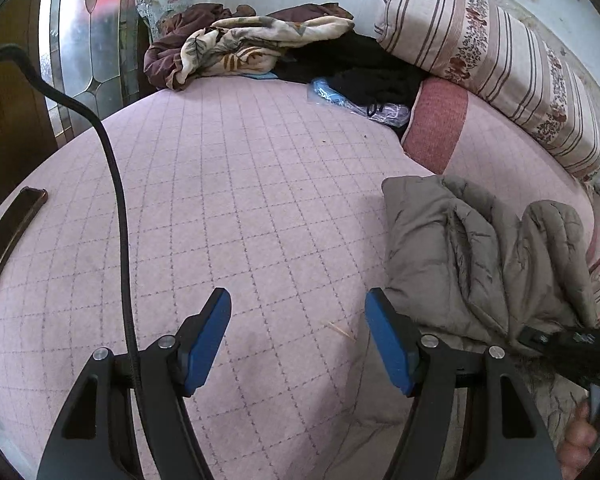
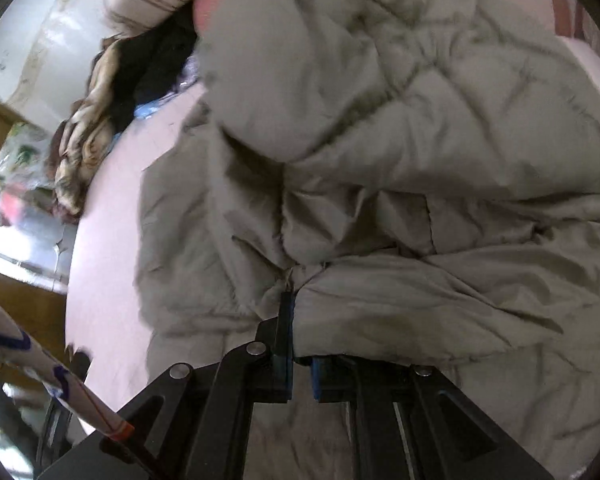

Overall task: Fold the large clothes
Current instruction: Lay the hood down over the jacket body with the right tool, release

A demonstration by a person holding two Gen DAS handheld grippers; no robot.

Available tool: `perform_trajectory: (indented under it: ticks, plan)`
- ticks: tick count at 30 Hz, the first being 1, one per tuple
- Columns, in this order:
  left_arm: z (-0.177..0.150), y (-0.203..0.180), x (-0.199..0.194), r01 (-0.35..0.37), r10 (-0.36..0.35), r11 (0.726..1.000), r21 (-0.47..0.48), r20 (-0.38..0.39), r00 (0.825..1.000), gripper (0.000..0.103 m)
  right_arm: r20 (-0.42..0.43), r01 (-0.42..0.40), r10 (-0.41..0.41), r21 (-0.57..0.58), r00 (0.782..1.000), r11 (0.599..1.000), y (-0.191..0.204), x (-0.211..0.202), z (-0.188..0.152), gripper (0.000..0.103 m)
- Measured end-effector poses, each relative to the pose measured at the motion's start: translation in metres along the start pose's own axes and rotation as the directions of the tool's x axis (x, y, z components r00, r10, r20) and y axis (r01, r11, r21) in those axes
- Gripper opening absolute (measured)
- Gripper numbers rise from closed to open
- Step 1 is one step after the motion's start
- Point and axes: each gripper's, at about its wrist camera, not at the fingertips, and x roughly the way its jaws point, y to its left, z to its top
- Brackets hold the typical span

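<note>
In the left wrist view, the puffy grey-brown quilted coat (image 1: 476, 256) is seen bunched on the right side of the pink checked bed cover (image 1: 240, 184), its long side running away toward the striped pillow (image 1: 496, 60). The left gripper (image 1: 298, 340) is held open over bare cover.

In the right wrist view, a fold of the coat (image 2: 380, 140) is pinched tight by the right gripper (image 2: 290, 300).

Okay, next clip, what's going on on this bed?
A person with a handheld gripper in each hand is folding a grey-green padded jacket on a pink checked bedspread. The right gripper is shut on a pinch of the jacket's fabric, which is bunched up rather than flat. The left gripper is open and empty, over bare bedspread beside the jacket. A phone lies near the bed's edge.
</note>
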Motion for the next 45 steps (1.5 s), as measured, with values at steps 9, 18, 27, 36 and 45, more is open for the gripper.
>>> perform_trajectory:
  ticks: [9, 18, 27, 36, 45]
  plan:
    - [0.002, 0.003, -0.002, 0.002, -0.002, 1.0, -0.003, 0.0, 1.0, 0.068, 0.137, 0.014, 0.007, -0.156, 0.991, 0.988, 0.021, -0.059, -0.023, 0.066]
    - [-0.001, -0.006, -0.008, 0.015, -0.016, 1.0, 0.025, 0.008, 1.0, 0.069, 0.204, 0.066, -0.024, -0.2, 0.979, 0.978, -0.004, -0.129, -0.031, 0.063]
    - [-0.003, -0.016, -0.002, 0.006, -0.006, 0.998, 0.056, 0.001, 1.0, 0.069, 0.282, 0.289, -0.252, -0.097, 0.926, 0.952, -0.015, -0.076, 0.079, 0.063]
    - [0.0, -0.017, 0.01, 0.005, -0.004, 0.999, 0.05, -0.03, 1.0, 0.069, 0.163, 0.41, -0.378, -0.281, 0.911, 0.868, 0.017, 0.018, 0.036, 0.064]
    - [-0.009, -0.024, 0.009, -0.008, 0.01, 0.997, 0.072, -0.039, 0.999, 0.069, 0.273, 0.277, -0.211, -0.232, 0.939, 0.932, 0.036, -0.042, 0.038, 0.064]
